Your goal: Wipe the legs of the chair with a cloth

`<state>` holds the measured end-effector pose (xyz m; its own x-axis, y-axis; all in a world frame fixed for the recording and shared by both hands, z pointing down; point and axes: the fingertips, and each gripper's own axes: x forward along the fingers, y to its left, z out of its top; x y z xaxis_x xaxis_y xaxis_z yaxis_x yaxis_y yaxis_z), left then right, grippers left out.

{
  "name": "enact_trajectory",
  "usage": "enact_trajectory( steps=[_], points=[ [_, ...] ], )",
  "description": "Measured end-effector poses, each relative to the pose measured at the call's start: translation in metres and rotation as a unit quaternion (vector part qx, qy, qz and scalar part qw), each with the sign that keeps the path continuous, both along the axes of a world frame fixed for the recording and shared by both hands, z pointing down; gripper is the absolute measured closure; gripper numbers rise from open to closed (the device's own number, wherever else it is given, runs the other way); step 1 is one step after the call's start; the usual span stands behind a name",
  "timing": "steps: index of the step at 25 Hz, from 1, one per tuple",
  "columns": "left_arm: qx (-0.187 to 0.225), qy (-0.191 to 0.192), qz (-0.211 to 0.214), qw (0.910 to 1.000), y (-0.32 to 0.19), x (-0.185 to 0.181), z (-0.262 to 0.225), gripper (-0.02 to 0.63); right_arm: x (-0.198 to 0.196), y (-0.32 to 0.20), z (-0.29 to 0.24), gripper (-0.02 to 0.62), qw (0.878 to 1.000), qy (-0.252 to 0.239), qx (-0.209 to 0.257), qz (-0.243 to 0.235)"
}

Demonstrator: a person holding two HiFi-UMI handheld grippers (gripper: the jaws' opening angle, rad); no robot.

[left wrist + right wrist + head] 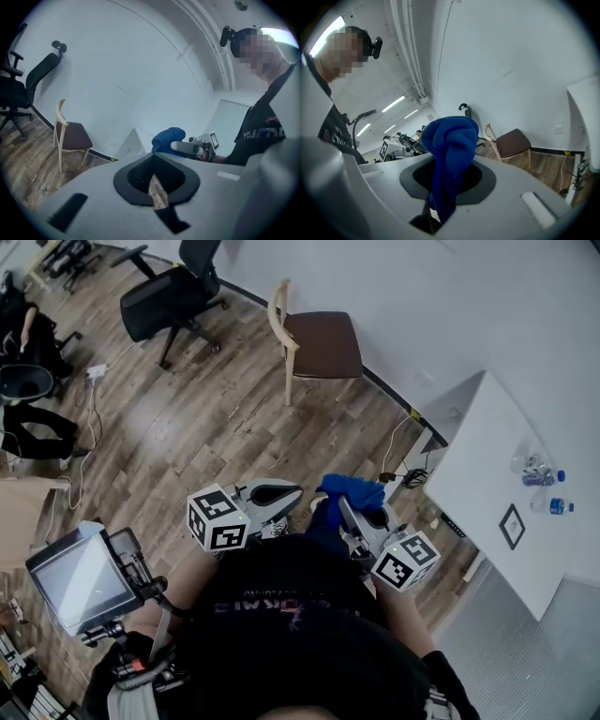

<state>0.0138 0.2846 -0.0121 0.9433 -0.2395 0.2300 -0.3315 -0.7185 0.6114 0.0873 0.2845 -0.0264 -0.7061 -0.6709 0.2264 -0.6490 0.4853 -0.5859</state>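
Observation:
A wooden chair with a brown seat and pale legs stands by the white wall, well ahead of me; it also shows in the left gripper view and the right gripper view. My right gripper is shut on a blue cloth, which bunches up out of its jaws. My left gripper is shut with nothing in it. Both are held close to my body, far from the chair.
A black office chair stands left of the wooden chair. A white table with bottles is at the right, with cables on the floor beside it. A screen on a mount sits at my lower left.

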Motion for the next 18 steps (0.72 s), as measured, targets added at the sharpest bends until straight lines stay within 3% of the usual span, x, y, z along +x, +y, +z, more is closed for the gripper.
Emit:
enact_trajectory(
  steps=[18],
  points=[
    [-0.010, -0.007, 0.019, 0.9998, 0.0102, 0.0030, 0.0058, 0.609, -0.0010, 0.0096, 0.0059, 0.517, 1.000, 0.006, -0.006, 0.007]
  ],
)
